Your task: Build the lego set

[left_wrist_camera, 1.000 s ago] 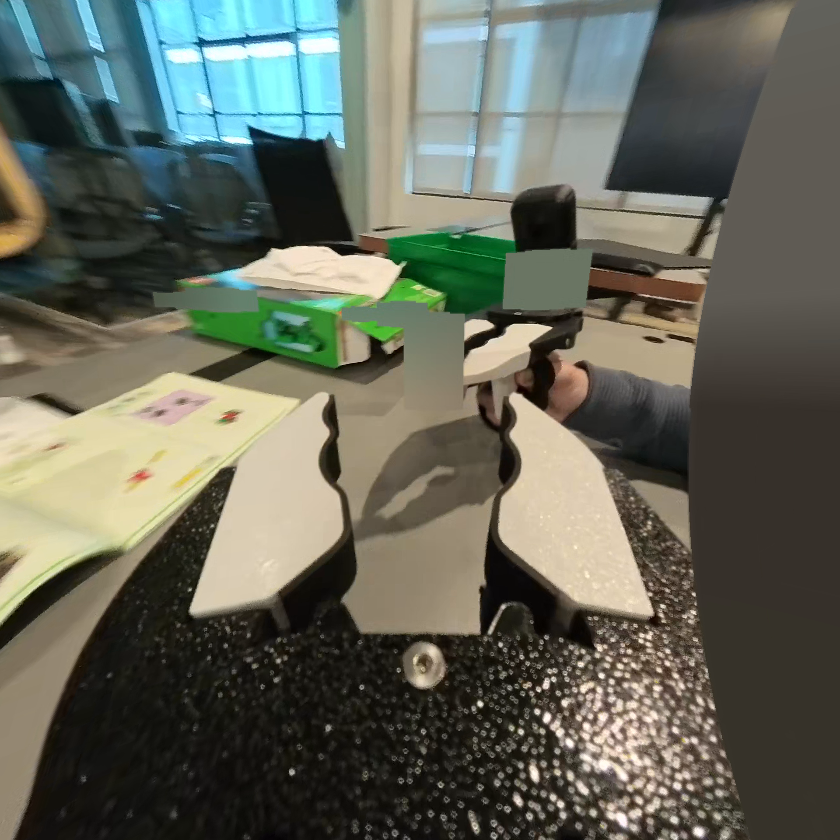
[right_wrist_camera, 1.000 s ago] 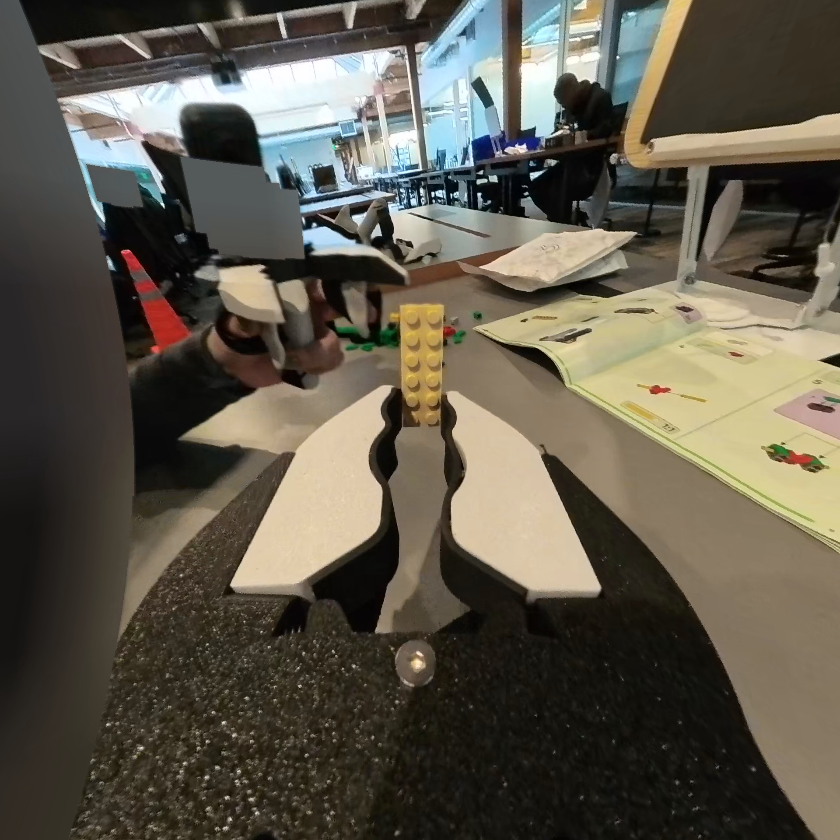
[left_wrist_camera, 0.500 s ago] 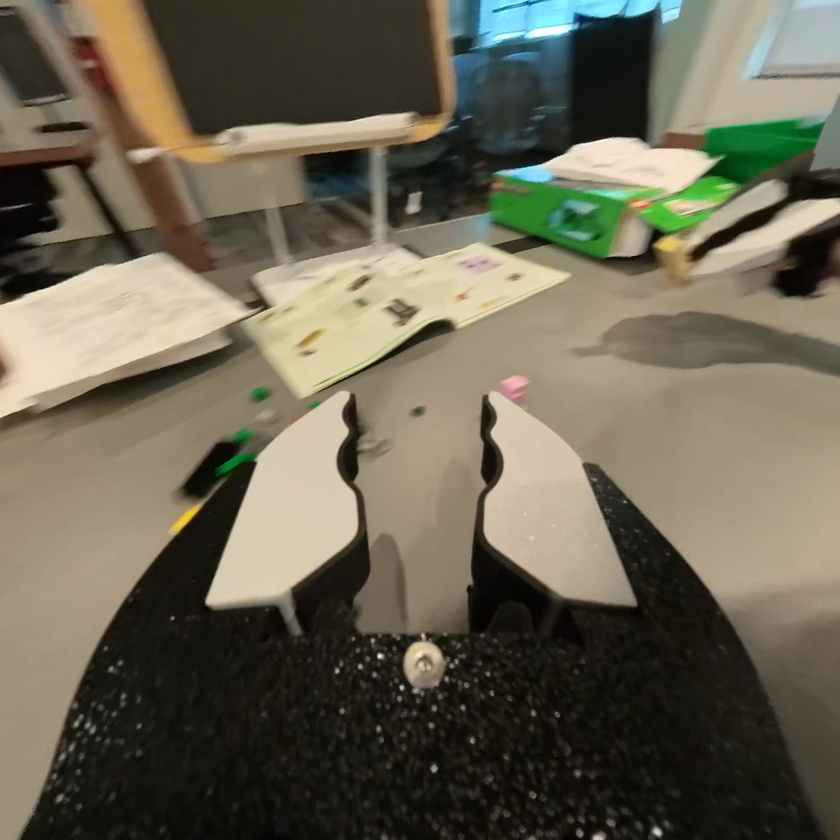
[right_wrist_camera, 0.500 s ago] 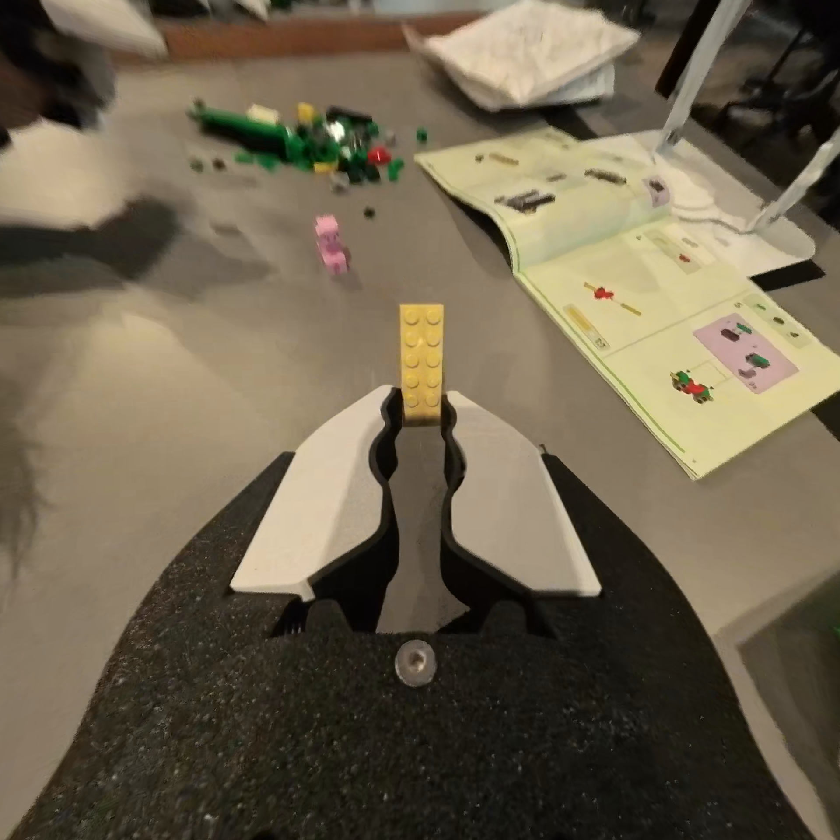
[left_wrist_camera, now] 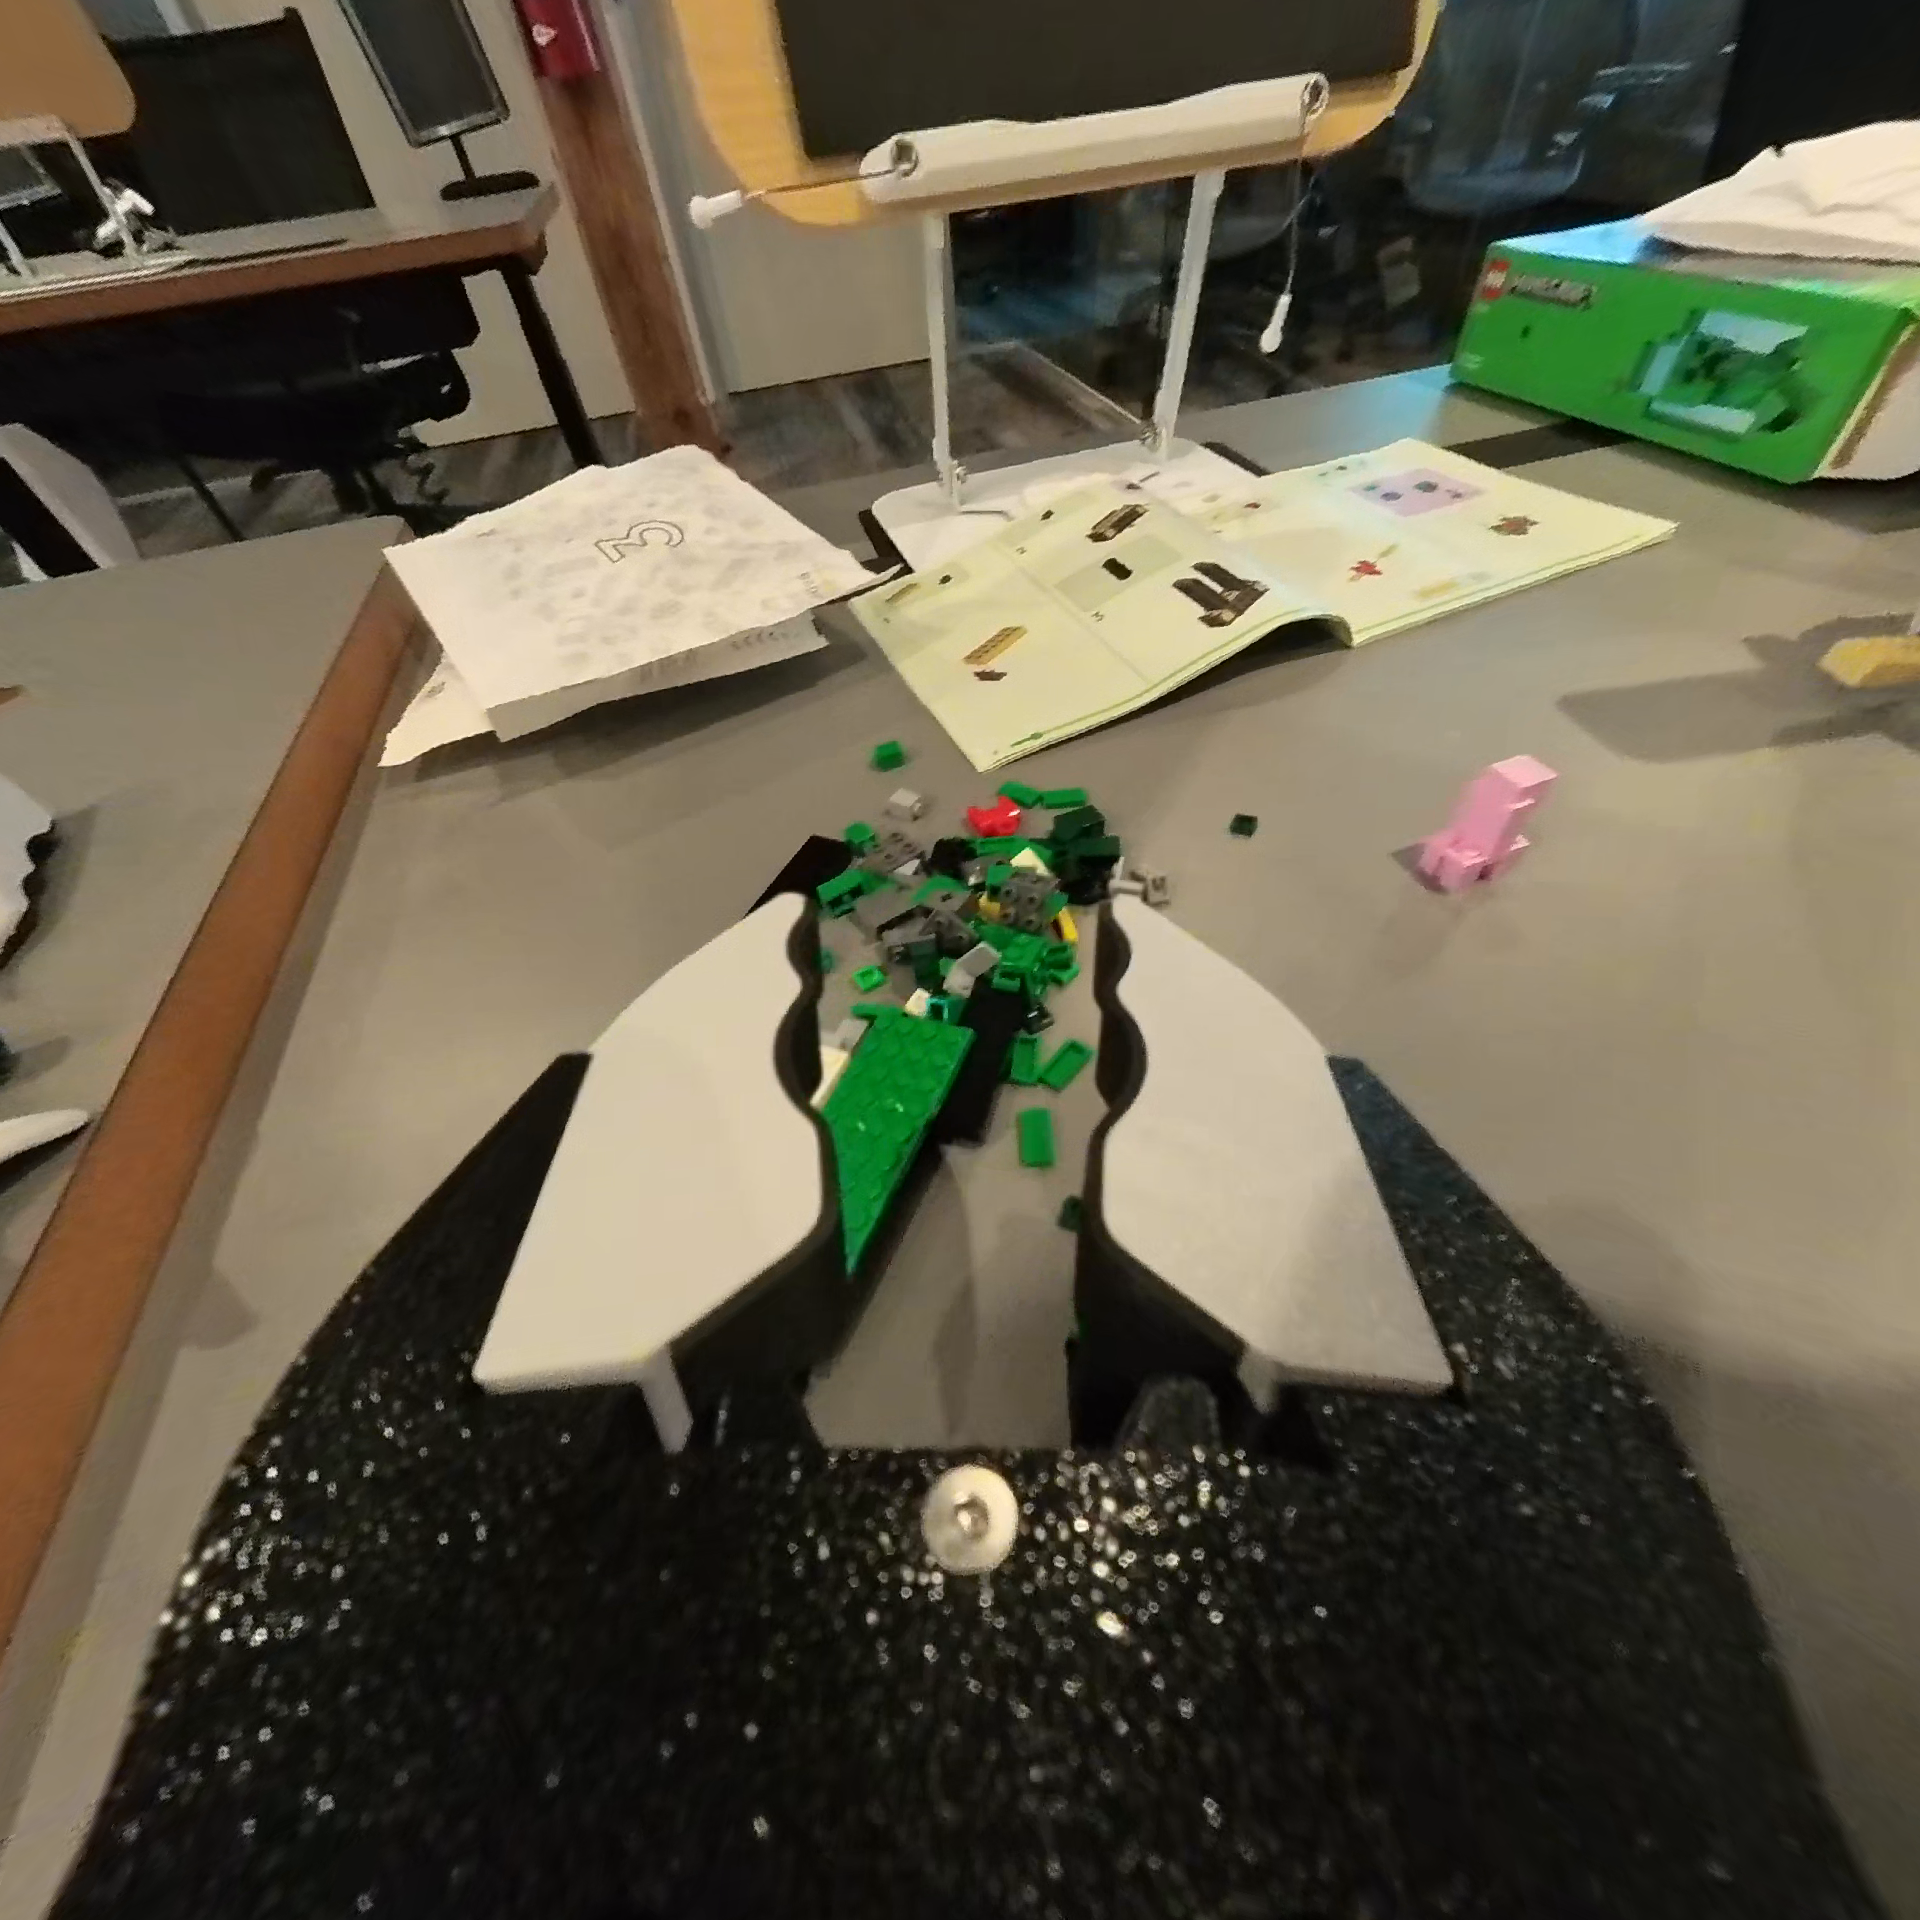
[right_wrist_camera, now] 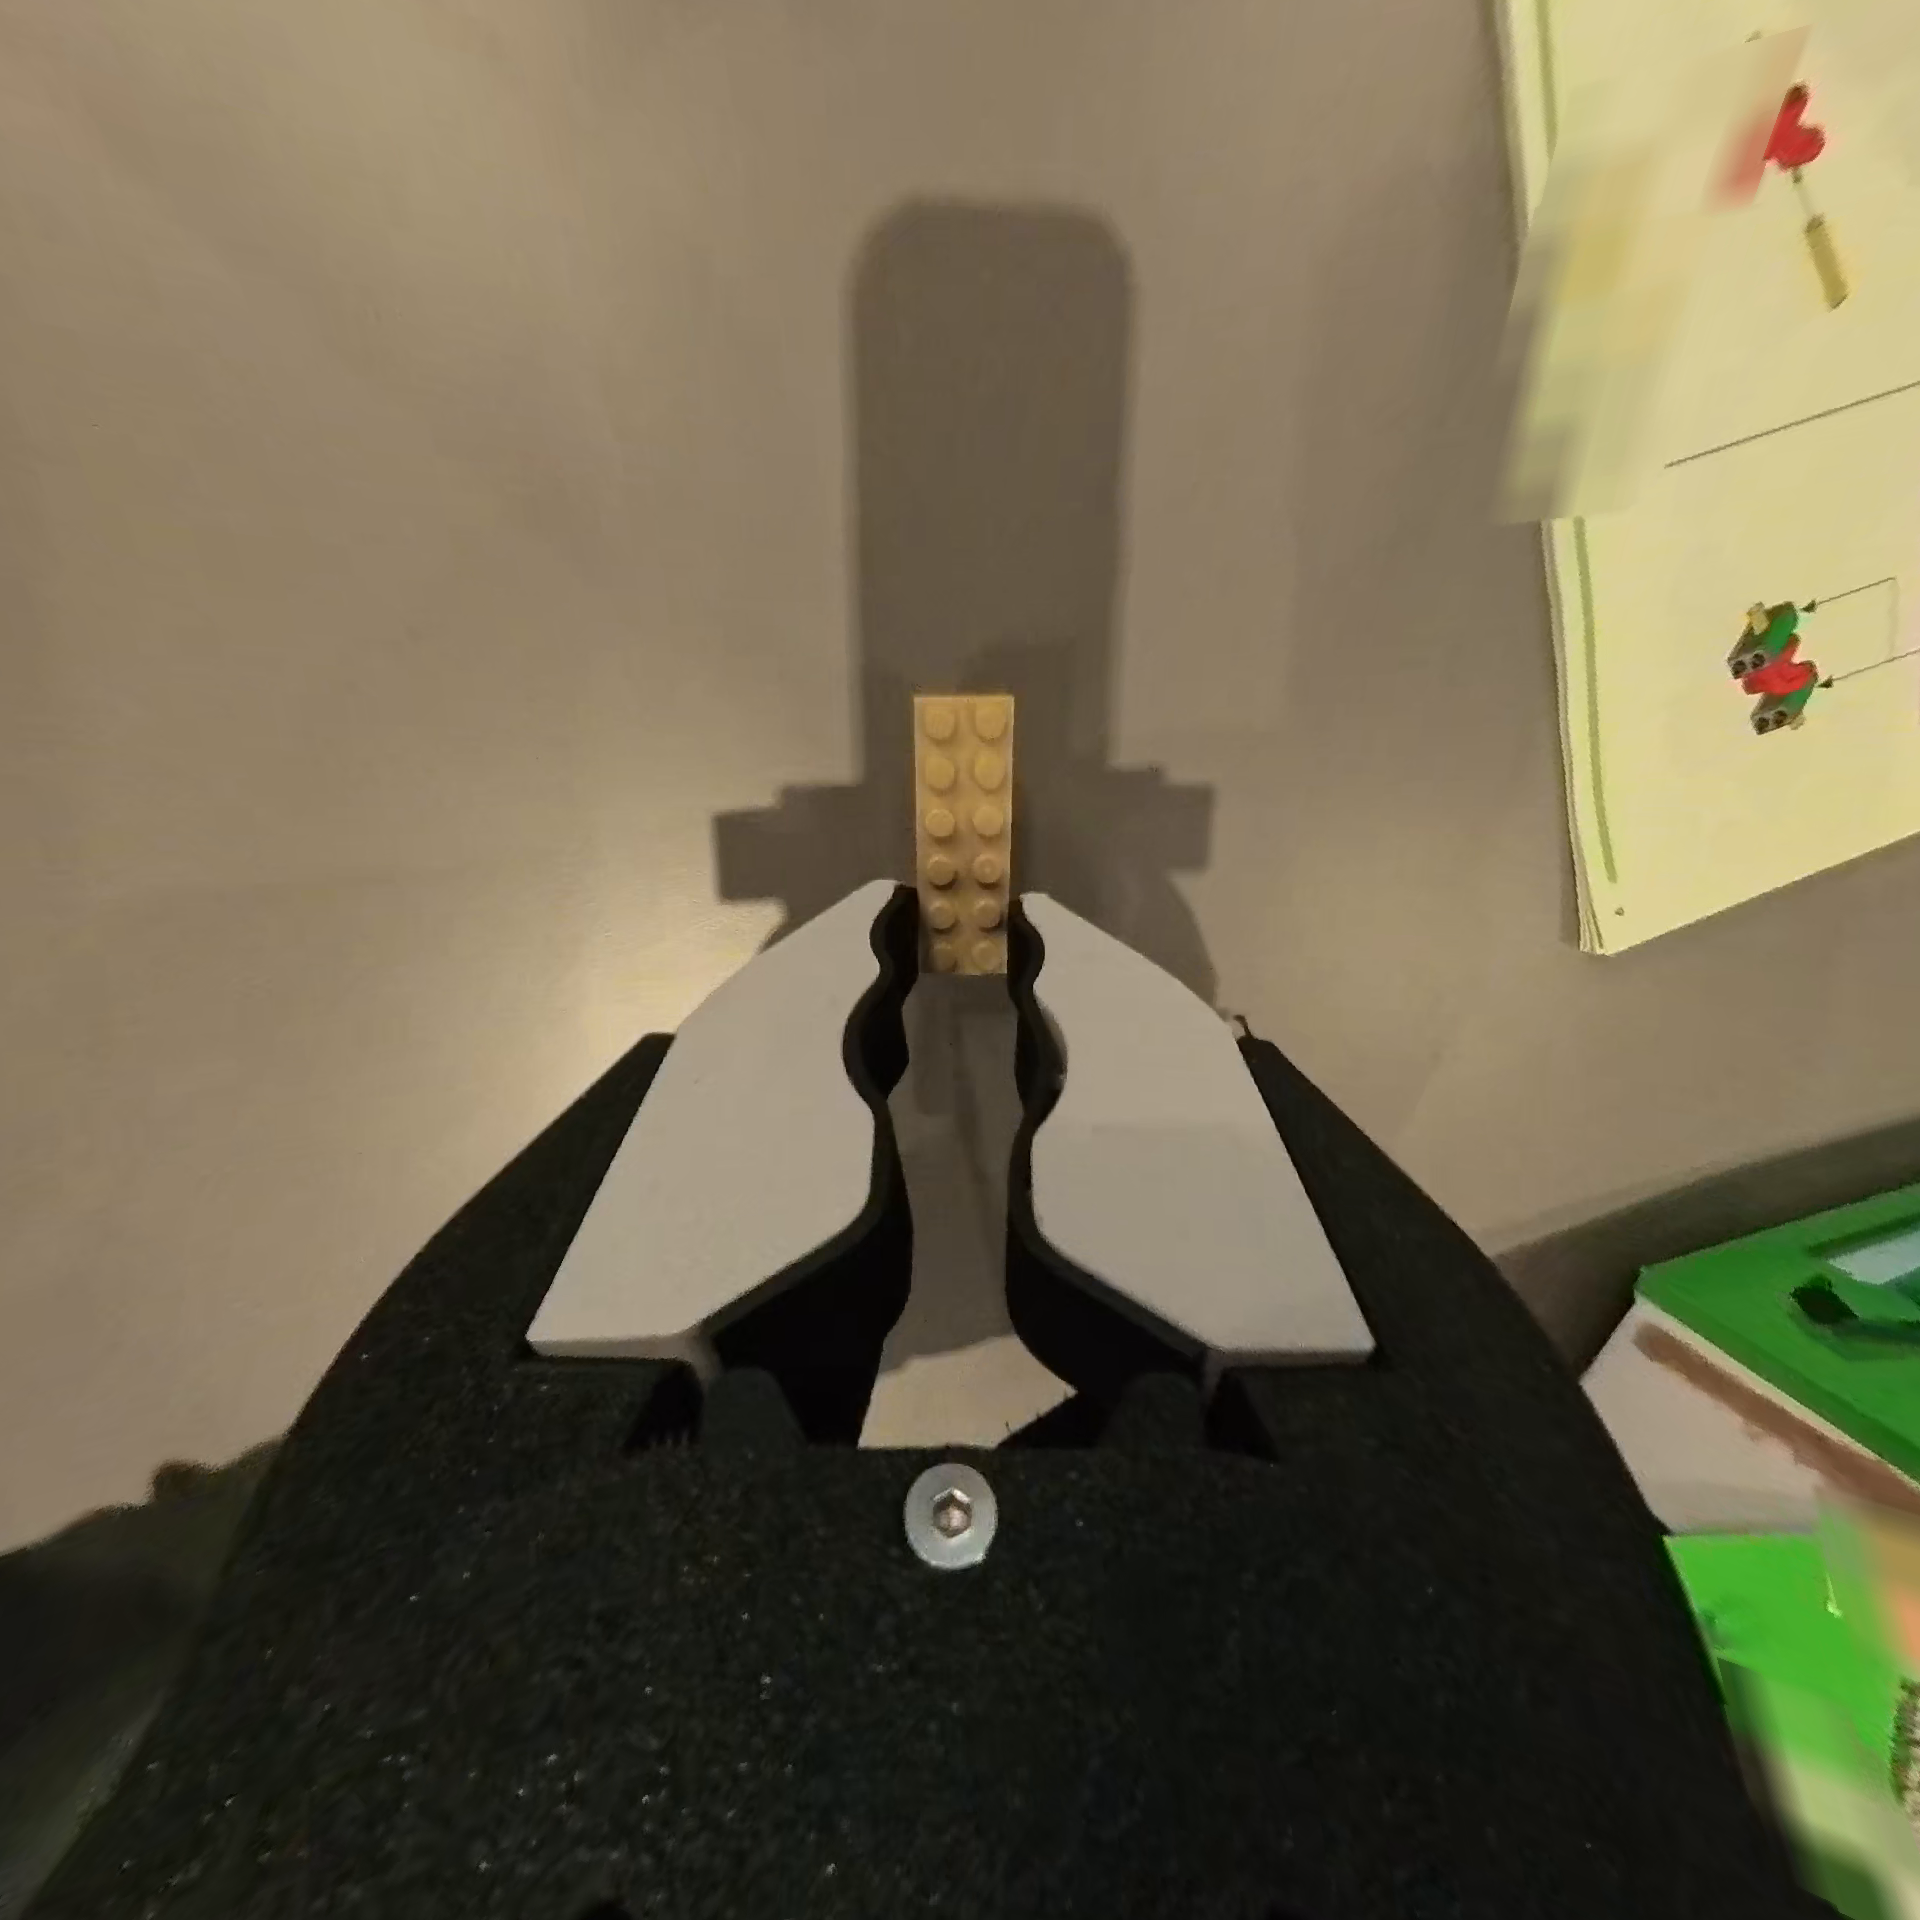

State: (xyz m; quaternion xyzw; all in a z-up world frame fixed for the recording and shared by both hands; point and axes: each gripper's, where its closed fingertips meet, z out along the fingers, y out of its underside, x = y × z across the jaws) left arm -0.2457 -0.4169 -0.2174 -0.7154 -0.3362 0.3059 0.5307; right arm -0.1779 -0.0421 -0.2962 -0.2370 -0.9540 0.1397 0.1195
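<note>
My left gripper (left_wrist_camera: 951, 920) is open and empty, hovering over a pile of loose lego pieces (left_wrist_camera: 977, 904), mostly green, grey and black. A large green wedge plate (left_wrist_camera: 894, 1101) lies between its fingers. A pink pig figure (left_wrist_camera: 1481, 836) stands to the right of the pile. My right gripper (right_wrist_camera: 961, 909) is shut on a long tan plate (right_wrist_camera: 963, 831) with two rows of studs, held by its near end just above the grey table (right_wrist_camera: 416, 520). That plate also shows at the far right of the left wrist view (left_wrist_camera: 1875, 660).
An open instruction booklet (left_wrist_camera: 1226, 582) lies behind the pile, also at the right of the right wrist view (right_wrist_camera: 1725, 468). A green lego box (left_wrist_camera: 1683, 364) sits at the back right. White paper bags (left_wrist_camera: 613, 592) lie at the back left. The table's brown edge (left_wrist_camera: 197, 925) runs along the left. Left tips to right tips: about 40 centimetres. From the left gripper's tips to the pink pig figure (left_wrist_camera: 1481, 836) is close to 15 centimetres.
My left gripper has swung left and come down over the brick pile. My right gripper, still holding the tan plate, has tilted down and dropped close to the table beside the booklet.
</note>
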